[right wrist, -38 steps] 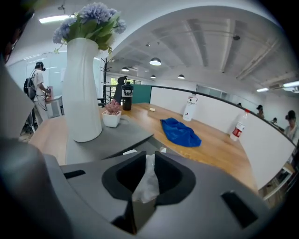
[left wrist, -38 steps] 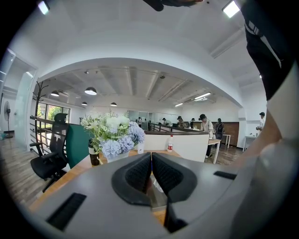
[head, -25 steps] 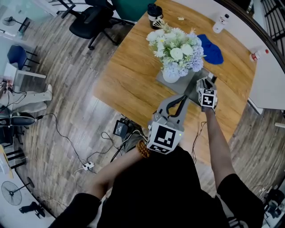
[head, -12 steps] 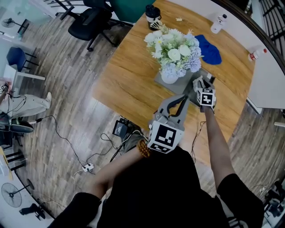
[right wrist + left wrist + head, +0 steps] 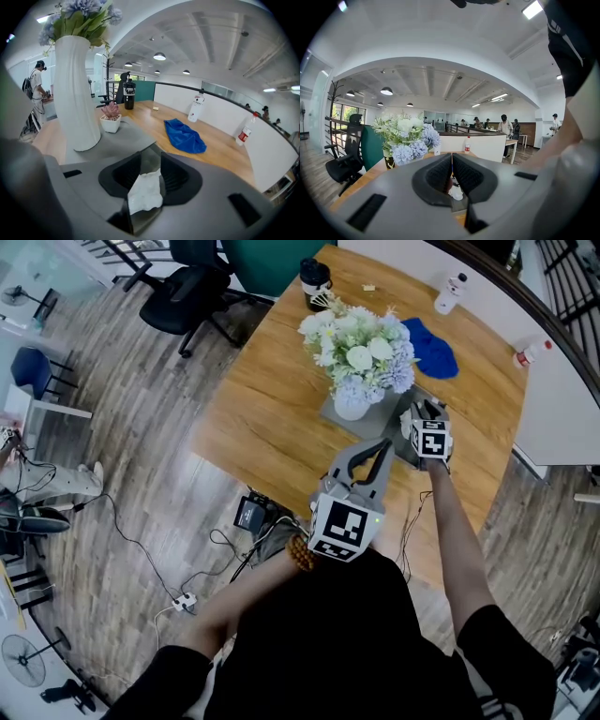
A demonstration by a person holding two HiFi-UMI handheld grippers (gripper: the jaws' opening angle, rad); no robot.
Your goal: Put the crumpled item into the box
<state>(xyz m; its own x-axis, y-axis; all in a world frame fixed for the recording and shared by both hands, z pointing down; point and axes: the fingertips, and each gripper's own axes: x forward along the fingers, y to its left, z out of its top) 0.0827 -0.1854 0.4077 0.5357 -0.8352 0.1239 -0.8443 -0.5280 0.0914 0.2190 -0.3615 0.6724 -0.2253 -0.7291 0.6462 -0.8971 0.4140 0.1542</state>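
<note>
A crumpled white paper (image 5: pixel 144 191) lies in a small dark box (image 5: pixel 143 219) on the wooden table (image 5: pixel 272 399). My right gripper (image 5: pixel 151 154) hovers just above it. Its jaws have just been opening and stand apart, and the paper sits low between them without being pressed. In the head view this gripper (image 5: pixel 424 409) is over the box (image 5: pixel 403 454), right of the vase. My left gripper (image 5: pixel 384 443) points level at the box from the near side with its jaws together. Through their slit the paper (image 5: pixel 456 193) shows, while the left gripper (image 5: pixel 452 157) holds nothing.
A white vase of flowers (image 5: pixel 356 362) stands on a grey mat (image 5: pixel 375 418) just left of the box, with a small pink potted plant (image 5: pixel 111 119). A blue cloth (image 5: pixel 433 348) lies beyond. Bottles (image 5: pixel 448 292) and a black cup (image 5: pixel 314 277) stand at the far edge.
My right gripper has risen a little and drawn away from the box. The left gripper has kept its place. The head camera has shifted slightly.
</note>
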